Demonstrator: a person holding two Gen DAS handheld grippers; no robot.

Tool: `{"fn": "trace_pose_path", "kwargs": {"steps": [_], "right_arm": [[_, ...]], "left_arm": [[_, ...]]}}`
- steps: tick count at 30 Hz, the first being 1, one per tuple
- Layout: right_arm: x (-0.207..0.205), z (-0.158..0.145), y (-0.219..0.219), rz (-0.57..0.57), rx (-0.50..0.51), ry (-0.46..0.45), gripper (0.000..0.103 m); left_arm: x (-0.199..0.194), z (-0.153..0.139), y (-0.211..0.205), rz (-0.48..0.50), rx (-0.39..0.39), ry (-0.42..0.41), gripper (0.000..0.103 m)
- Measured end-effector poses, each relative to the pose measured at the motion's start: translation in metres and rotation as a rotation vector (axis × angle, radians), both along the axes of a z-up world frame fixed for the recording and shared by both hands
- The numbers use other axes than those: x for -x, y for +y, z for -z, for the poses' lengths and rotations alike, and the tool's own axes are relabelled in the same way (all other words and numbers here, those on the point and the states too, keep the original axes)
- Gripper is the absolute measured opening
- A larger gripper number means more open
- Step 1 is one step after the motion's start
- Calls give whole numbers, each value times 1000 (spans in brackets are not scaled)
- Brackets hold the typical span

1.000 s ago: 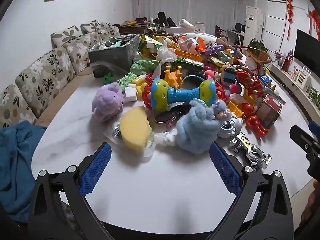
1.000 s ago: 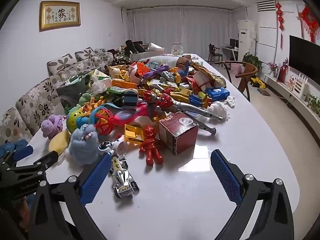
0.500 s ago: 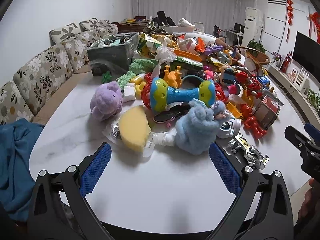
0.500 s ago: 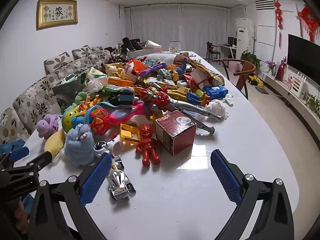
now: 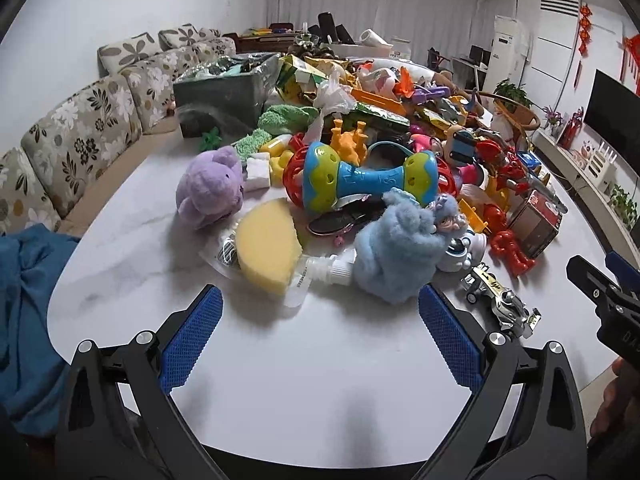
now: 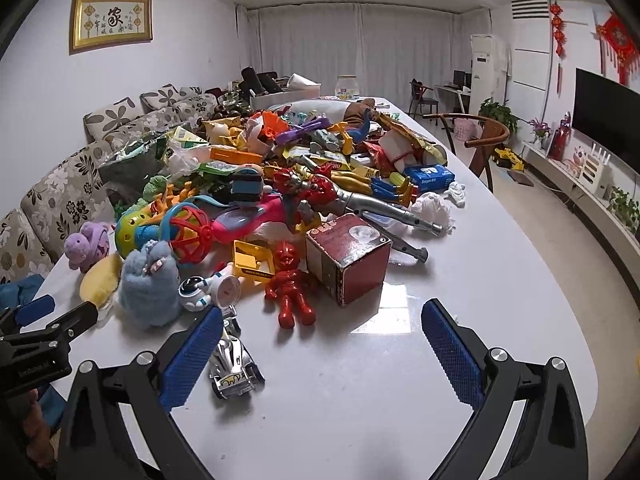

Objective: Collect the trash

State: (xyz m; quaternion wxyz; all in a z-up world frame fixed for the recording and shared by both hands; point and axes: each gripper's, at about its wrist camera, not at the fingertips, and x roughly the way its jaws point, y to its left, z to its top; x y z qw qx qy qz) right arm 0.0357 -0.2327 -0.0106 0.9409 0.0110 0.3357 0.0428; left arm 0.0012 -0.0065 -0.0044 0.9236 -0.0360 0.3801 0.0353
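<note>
A long white table (image 5: 320, 380) holds a big heap of toys mixed with trash. My left gripper (image 5: 320, 316) is open and empty, just short of a clear empty pouch with a white cap (image 5: 320, 274) that lies under a yellow sponge (image 5: 266, 250). My right gripper (image 6: 322, 332) is open and empty over bare table in front of a dark red carton (image 6: 348, 256). Crumpled white tissue (image 6: 434, 208) lies right of the heap. A white plastic bag (image 5: 334, 94) and snack wrappers (image 6: 320, 160) sit deeper in the pile.
A purple plush (image 5: 212, 188), a blue plush (image 5: 400, 244), a rattle (image 5: 364, 178), a red figure (image 6: 288, 280) and a silver toy car (image 6: 234, 364) lie near the front. A sofa (image 5: 80, 136) runs along the left. Blue cloth (image 5: 24, 320) hangs at the table's left end.
Both grippers have moved a little forward over the table and stay open. Nothing on the table has moved.
</note>
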Motion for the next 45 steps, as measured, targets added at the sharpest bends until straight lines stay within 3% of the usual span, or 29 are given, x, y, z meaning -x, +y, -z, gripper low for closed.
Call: {"fn": "trace_pose_path", "kwargs": {"steps": [45], "right_arm": [[9, 13, 14, -48, 3, 42, 98]], "left_arm": [[9, 2, 8, -2, 20, 9, 96]]}}
